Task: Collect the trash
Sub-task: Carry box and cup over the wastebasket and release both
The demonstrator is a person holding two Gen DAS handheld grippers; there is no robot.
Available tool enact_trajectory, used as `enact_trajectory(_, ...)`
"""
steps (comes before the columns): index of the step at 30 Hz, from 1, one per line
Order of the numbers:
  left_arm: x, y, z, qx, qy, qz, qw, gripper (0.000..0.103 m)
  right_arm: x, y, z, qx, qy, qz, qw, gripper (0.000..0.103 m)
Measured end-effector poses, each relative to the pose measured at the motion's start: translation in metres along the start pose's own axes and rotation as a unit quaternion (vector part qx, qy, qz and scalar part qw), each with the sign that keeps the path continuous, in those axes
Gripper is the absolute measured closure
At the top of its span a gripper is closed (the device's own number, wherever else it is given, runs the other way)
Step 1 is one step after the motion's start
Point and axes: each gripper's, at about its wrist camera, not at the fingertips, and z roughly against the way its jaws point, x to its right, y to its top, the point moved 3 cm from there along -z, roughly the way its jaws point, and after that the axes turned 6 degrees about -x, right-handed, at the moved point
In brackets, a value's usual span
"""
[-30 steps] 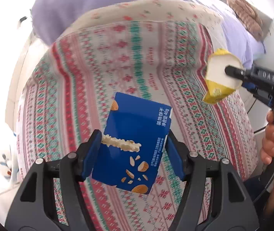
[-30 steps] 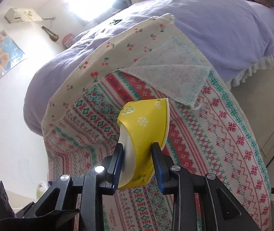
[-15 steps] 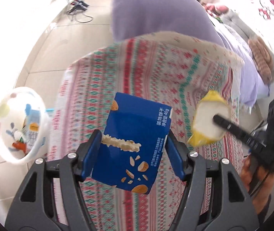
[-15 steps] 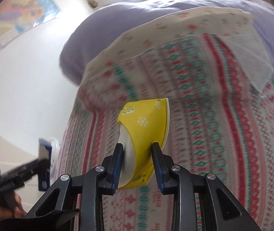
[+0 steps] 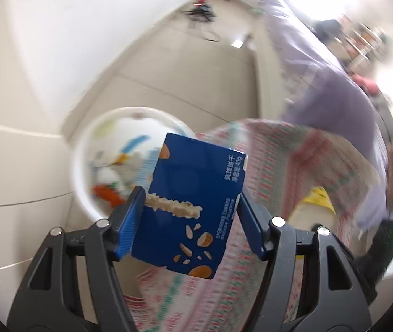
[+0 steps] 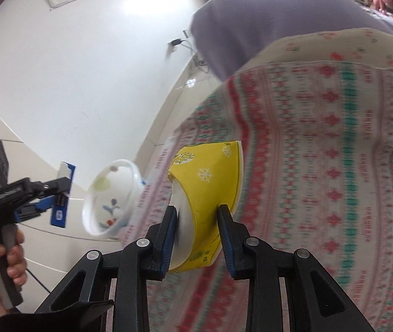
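The left gripper (image 5: 191,215) holds a blue snack box (image 5: 193,202) between its two blue pads, which press on the two side edges of the box. The box is tilted and shows printed almond pieces and a biscuit stick. Behind it, on the pale floor (image 5: 169,63), stands a white bin (image 5: 86,149) with coloured trash inside; in this view the box covers the right part of the rim of the bin. The bin stands just beside the hanging edge of a patterned blanket (image 5: 293,166) with red and green stripes.

The right gripper (image 6: 196,221) is closed on a yellow paper cup (image 6: 210,191) with white snowflakes, squeezed flat between the pads. Under it lies the same blanket (image 6: 334,166), and a purple cover (image 6: 251,13) is further up on the bed. At the left of the right wrist view a hand (image 6: 0,260) grips the handle of the left gripper (image 6: 55,191), and the bin (image 6: 110,196) is between the two grippers. Both views are blurred
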Motion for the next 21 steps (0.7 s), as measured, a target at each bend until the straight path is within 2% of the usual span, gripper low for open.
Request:
enact_trajectory(3,-0.024,0.005,-0.005,-0.006,-0.008,0.038,0.9992,0.036,-0.033,0.006,-0.021,-0.006,0.023,0.007,1.0,0.072)
enact_trajectory(11,-0.052,0.012,-0.018,-0.016,-0.006,0.077,0.9969,0.036,-0.116,0.011,-0.068,-0.028,0.064,0.052,0.996,0.072)
enact_trajectory(15,-0.062,0.019,-0.024,-0.014,-0.028,0.105,0.994,0.034,-0.14,0.016,-0.088,-0.034,0.067,0.073,0.995,0.072)
enact_trajectory(18,-0.067,0.02,-0.029,-0.027,-0.049,0.125,0.9905,0.032,-0.149,0.017,-0.103,-0.044,0.064,0.077,0.994,0.071)
enact_trajectory(21,-0.076,0.021,-0.025,-0.019,-0.052,0.147,0.9876,0.029,-0.15,0.02,-0.118,-0.052,0.05,0.082,0.994,0.071)
